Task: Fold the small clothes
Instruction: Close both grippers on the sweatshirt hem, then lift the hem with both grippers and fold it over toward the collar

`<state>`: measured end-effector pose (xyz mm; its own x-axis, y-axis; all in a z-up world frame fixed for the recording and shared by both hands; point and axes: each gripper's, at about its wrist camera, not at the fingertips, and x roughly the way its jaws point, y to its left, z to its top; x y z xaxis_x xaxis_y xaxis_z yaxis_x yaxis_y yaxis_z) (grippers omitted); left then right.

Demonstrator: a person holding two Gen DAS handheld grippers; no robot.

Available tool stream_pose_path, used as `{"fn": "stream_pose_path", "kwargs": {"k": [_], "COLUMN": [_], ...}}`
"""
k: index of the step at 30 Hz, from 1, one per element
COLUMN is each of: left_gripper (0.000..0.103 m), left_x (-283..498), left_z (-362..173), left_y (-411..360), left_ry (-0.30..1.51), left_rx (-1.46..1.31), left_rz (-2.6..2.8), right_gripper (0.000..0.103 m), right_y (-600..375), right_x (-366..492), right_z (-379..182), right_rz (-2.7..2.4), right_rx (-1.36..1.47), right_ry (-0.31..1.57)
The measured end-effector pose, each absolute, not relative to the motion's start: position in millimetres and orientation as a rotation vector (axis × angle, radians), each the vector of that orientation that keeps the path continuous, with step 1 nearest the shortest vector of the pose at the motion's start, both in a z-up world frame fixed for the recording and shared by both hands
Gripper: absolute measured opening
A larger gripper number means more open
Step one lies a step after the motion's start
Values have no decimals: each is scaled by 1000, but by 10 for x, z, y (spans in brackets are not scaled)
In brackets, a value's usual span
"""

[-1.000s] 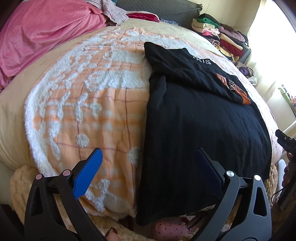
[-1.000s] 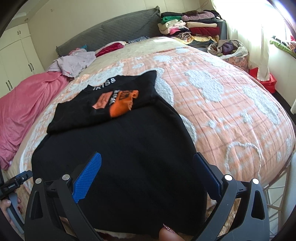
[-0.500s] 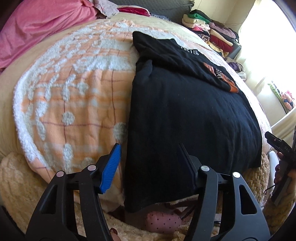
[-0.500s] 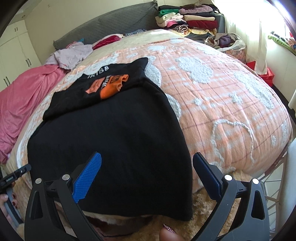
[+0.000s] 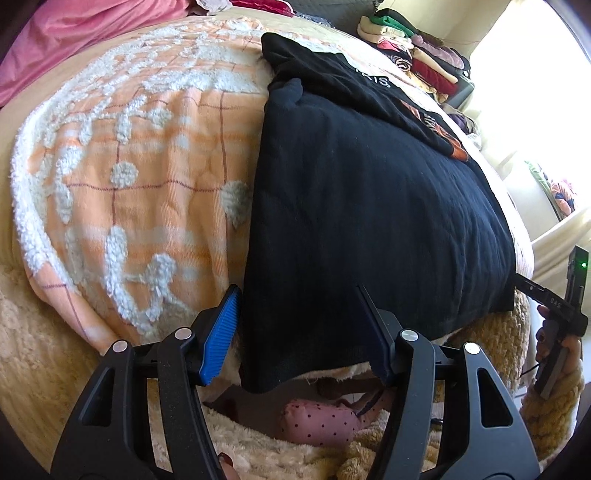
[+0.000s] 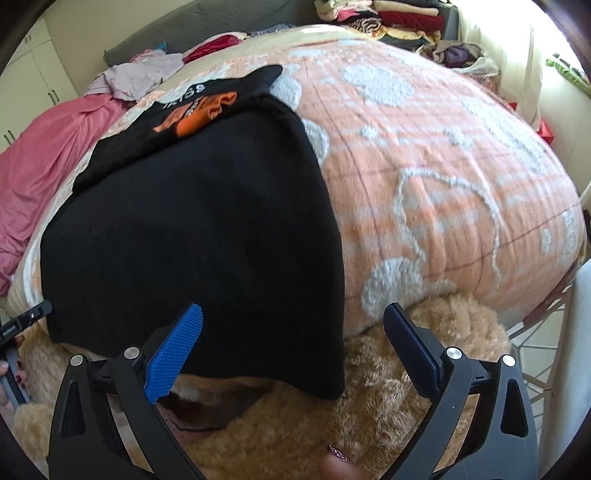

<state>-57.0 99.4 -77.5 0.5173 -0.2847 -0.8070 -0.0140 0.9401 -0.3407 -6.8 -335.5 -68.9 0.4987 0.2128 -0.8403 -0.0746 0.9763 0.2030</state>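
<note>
I am looking along my left gripper [image 5: 297, 332], whose jaws are standing at a middling gap, narrower than a moment ago, with the near left corner of the black garment [image 5: 369, 221] hanging between the fingers; the pads are not pressing the cloth from what I can see. My right gripper [image 6: 291, 332] is hanging with its jaws spread wide, straddling the garment's near right corner, which is drooping over the bed edge at twelve o'clock from the fingertips, again with no pad biting it. In the left view, the right gripper is showing at four o'clock, just off the garment's far hem corner, with a hand [image 5: 561, 354] wrapped around its handle. Below both grippers, at six o'clock, a tan fluffy blanket [image 6: 369, 406] is lying under the bed's edge, and a pink dotted item [image 5: 321, 424] is sitting there in the left view. The garment itself is lying flat on the orange-and-white bedspread [image 6: 443, 166], its top part folded down so that an orange print [image 6: 199, 114] is showing at eleven o'clock. Farther off, a pink blanket [image 6: 48, 147] is bunching at ten o'clock, and a stack of folded clothes [image 6: 388, 14] is sitting at one o'clock near the bright window.
</note>
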Motion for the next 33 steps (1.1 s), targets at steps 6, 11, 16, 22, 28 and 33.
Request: {"fn": "stream_pose_path", "kwargs": {"k": [6,11,16,22,28,33], "left_gripper": [53,53,53,36,3,3], "left_x": [-636,-692,-732,-725,-719,-733], "left_z": [-836,-850,-879,-855,-816,-637], "left_y": [1020,1034,1055,1053,1114,1172], "left_ry": [1036,1051,1070,1073,1066,1020], "left_rx": [-336,-341,-362,-372,-380,-406], "left_rz": [-178,-181,-183,-180,-162,-179], "right_gripper": [74,35,9,9,9,8], "right_y": [-3371,-3336,-3293,-3410,-3429,-3485], "right_x": [-110,-128,-189,-247,-197,-180], "right_z": [-861,-903,-743,-454,-258,-171], "right_rz": [180,255,297,343,368,375], "right_rx": [119,142,111,178,214,255], "right_ry": [1081,1081,1036,949,883,857]}}
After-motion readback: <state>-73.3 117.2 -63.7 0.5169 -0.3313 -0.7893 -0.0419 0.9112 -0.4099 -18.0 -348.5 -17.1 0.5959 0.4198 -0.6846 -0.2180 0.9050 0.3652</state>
